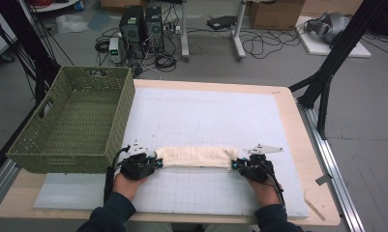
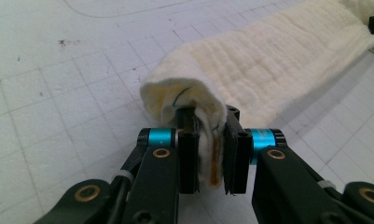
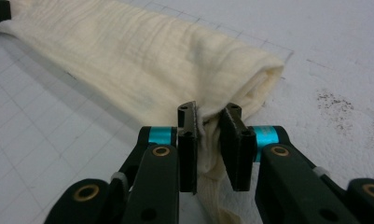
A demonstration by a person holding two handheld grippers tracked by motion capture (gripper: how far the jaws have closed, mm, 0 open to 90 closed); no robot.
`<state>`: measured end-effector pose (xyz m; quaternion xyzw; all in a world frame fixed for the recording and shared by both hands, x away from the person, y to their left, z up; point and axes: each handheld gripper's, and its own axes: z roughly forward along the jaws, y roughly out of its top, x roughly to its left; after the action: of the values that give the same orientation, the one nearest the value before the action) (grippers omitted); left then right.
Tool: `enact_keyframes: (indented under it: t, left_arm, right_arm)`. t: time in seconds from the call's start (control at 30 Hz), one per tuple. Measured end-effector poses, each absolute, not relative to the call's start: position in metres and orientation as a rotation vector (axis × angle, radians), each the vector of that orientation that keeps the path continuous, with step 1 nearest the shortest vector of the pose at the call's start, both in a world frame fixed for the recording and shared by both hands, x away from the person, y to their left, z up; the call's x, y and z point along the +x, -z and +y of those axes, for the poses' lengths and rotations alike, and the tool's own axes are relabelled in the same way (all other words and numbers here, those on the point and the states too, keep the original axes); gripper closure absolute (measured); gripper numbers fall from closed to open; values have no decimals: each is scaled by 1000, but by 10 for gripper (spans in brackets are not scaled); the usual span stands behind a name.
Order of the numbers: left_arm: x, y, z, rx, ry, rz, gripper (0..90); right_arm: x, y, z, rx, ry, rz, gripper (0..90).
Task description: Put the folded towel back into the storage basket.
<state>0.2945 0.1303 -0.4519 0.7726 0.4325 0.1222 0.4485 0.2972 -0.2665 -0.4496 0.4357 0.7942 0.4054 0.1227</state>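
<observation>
While clamped, cloth [image 1: 195, 157] between both tongs

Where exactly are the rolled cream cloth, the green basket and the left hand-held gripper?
rolled cream cloth [image 1: 195, 157], high view, middle of the roll.
green basket [image 1: 119, 121], high view, right-hand woven wall.
left hand-held gripper [image 2: 211, 154], left gripper view, midway between its fingertips, shut on the cloth's end.

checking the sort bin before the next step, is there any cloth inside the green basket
No: in the high view the green basket shows only its bare woven floor, while the cream cloth lies on the white mat beside it.
</observation>
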Motion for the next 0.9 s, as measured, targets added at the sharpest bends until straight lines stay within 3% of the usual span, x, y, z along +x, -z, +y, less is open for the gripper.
enact_keyframes:
  t: [0.9]
  left_arm:
    - [281,404,138,1791,-350,920,793]
  right_arm:
    - [297,400,-273,1157,-1233,2195,827]
